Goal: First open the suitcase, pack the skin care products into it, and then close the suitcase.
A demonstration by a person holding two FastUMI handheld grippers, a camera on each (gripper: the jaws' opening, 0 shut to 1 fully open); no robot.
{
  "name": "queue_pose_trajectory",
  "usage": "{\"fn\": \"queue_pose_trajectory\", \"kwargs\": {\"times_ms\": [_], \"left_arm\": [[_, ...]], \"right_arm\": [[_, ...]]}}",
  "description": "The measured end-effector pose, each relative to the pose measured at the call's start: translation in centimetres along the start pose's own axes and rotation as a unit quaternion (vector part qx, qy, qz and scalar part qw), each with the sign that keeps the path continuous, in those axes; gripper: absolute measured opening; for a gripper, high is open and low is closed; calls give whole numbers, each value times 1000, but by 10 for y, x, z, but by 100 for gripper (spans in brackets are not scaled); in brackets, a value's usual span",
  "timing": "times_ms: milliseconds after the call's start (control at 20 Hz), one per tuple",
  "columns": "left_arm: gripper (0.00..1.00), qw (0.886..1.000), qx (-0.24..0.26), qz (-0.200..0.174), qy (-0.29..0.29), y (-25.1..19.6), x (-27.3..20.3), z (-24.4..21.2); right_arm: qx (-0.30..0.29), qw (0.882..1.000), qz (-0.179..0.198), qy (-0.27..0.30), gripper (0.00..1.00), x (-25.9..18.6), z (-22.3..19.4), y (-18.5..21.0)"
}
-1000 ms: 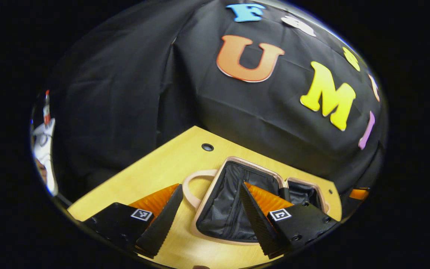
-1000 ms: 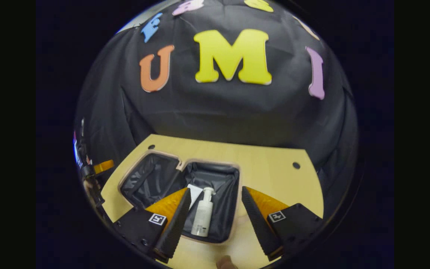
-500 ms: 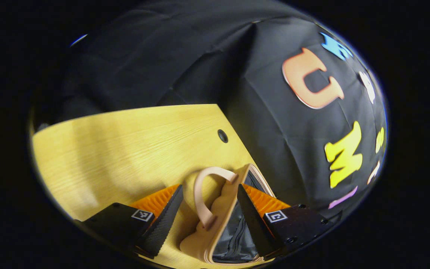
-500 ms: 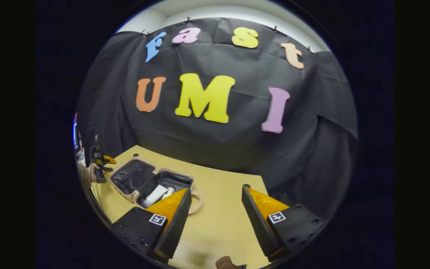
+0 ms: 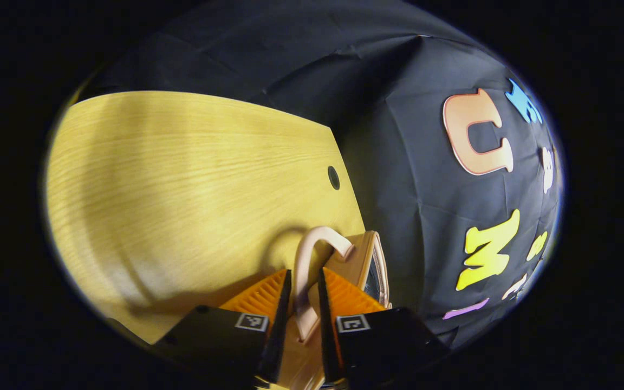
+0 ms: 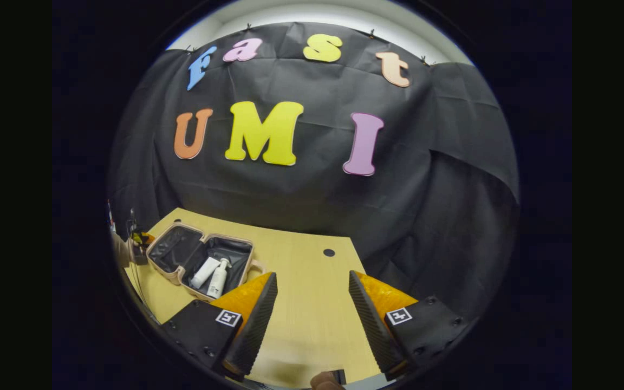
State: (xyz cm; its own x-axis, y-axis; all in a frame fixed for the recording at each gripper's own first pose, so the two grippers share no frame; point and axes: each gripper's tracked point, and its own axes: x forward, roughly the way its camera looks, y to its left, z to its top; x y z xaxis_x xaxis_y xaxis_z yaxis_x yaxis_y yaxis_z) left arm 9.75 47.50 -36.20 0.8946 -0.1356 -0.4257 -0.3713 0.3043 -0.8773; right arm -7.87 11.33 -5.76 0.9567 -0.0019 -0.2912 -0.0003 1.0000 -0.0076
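Left gripper view: the left gripper (image 5: 304, 295) has its fingers drawn nearly together on the pale pink, looped carry handle (image 5: 312, 260) of the small pink hard-shell suitcase (image 5: 369, 260). One finger sits on each side of the strap with little gap left, so it looks clamped. The case half with the handle stands on edge over the light wooden tabletop (image 5: 182, 184), its dark lining just glimpsed at the rim.

Right gripper view: the right gripper (image 6: 307, 311) has its fingers spread wide with nothing between them, held over bare tabletop well apart from the suitcase. The suitcase lies open at the far left, both black-lined halves showing. A white tube (image 6: 203, 272) and a white pump bottle (image 6: 218, 277) lie side by side in the nearer half. Beside the case, the other gripper and the hand holding it show at the edge.

The packing looks done, so the step in hand is probably closing. To do it well, keep a firm grip on the handle and swing that half in a smooth arc about the hinge. Lower it squarely so the rims meet without pinching the lining or catching the pump head. The free gripper could steady the other half against sliding.

No brand or label on the products or the case is legible at this size.
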Motion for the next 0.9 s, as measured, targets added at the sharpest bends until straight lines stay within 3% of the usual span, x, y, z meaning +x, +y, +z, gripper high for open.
{"fn": "queue_pose_trajectory", "kwargs": {"times_ms": [150,300,550,650,900], "left_arm": [[8,1000,2,11,-1,-5,-1,0],[4,999,35,20,-9,-19,-13,7],[3,991,124,0,-42,-93,-44,18],[4,985,163,-3,-58,-129,-55,17],[3,956,275,-21,-101,-219,-85,-14]], "right_arm": [[15,1000,-13,6,78,-3,-7,-14],[27,999,-20,1,78,-5,-11,-29],[44,999,-13,-14,78,-4,-5,-52],[43,999,-9,-18,78,0,-5,-65],[44,999,5,-26,78,11,-6,-101]]}}
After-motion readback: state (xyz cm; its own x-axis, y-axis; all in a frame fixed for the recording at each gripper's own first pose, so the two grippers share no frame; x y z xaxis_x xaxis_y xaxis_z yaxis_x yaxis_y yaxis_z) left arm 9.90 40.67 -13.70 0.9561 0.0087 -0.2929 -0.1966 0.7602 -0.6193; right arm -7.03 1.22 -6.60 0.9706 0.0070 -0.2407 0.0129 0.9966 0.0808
